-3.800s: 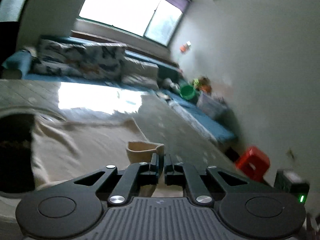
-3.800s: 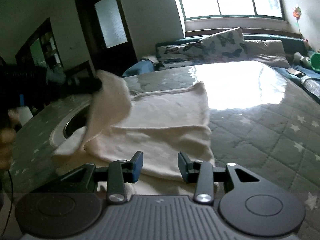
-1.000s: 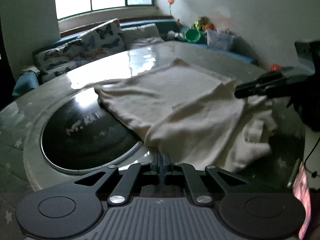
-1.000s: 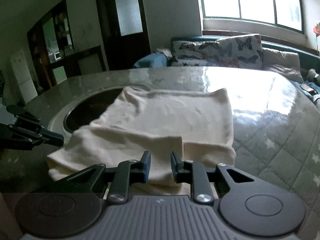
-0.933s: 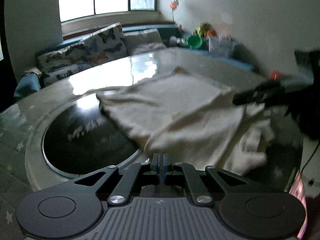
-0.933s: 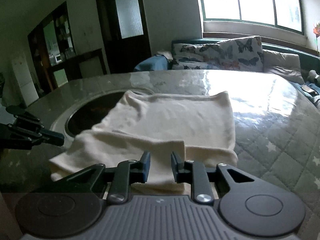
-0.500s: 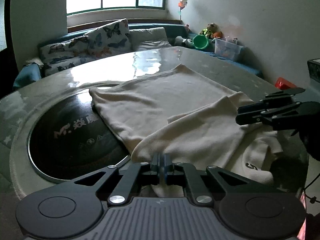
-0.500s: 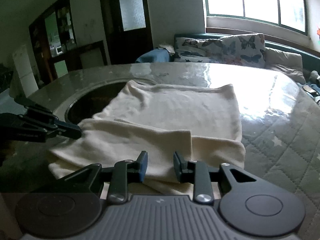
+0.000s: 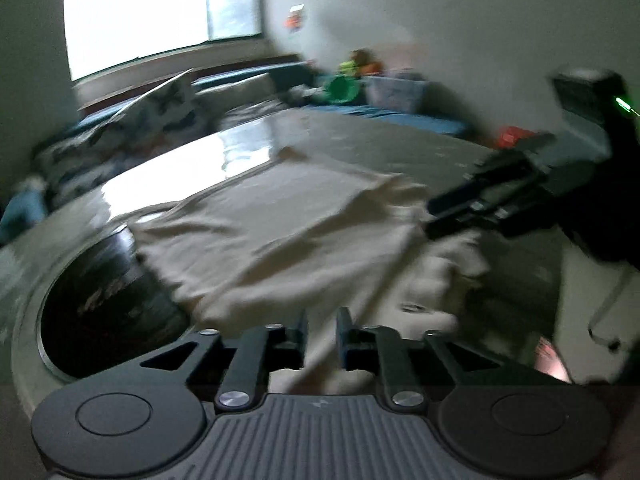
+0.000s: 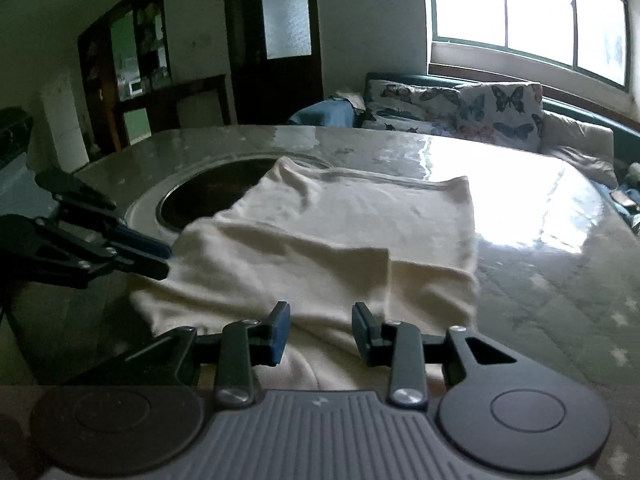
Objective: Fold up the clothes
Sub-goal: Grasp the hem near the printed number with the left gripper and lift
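Both grippers' jaws have parted, releasing the garment [image 10: 328,240].

Counts: 1 cream garment [image 10: 340,236], 2 grippers, left gripper [image 9: 321,334] and right gripper [image 10: 320,330], 1 round table [image 10: 540,280] with 1 dark circular inset [image 10: 212,192], 2 butterfly-print cushions [image 10: 456,110], 1 green bowl [image 9: 340,89], 1 red stool [image 9: 514,136].

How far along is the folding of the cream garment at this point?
One fold looks done: the cream garment lies on the table with a layer doubled over its near half. Nothing is in hand: the left hand-held gripper and right hand-held gripper are open at its near edges. The loose, uneven near edge remains to be folded.
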A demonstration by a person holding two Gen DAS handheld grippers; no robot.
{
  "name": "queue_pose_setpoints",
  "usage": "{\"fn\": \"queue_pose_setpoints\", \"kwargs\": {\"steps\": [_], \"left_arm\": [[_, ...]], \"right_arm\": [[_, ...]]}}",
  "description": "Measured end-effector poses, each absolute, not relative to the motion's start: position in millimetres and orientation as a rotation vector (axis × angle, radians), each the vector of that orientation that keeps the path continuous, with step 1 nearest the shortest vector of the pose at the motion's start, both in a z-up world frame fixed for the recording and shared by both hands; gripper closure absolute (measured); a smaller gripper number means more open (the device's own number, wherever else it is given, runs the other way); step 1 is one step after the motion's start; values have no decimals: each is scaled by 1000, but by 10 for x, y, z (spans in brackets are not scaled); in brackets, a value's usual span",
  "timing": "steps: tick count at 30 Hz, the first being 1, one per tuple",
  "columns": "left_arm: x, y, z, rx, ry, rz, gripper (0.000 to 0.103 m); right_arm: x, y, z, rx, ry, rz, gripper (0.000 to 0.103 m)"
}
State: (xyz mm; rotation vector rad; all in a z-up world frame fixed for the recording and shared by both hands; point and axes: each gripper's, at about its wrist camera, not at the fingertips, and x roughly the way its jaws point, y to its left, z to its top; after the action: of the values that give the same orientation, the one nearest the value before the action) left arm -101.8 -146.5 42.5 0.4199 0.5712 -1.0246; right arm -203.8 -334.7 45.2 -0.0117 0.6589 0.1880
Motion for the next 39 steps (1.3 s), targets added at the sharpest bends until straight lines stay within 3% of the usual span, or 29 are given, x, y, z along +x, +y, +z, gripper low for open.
{"fn": "queue_pose_setpoints", "kwargs": {"steps": [14, 21, 24, 39], "left_arm": [[-1381, -1681, 164, 624, 483, -1130, 75], [-1421, -1736, 152, 617, 431, -1105, 93], [-1329, -1729, 228, 547, 444, -1093, 94], [-718, -1792, 433, 295, 554, -1013, 95]], "right_arm": [[-2514, -3340, 365, -219, 760, 200, 63], [-2461, -3271, 293, -309, 734, 217, 62], [-2449, -3244, 284, -352, 715, 233, 52], [-2252, -3258, 228, -334, 627, 292, 57]]}}
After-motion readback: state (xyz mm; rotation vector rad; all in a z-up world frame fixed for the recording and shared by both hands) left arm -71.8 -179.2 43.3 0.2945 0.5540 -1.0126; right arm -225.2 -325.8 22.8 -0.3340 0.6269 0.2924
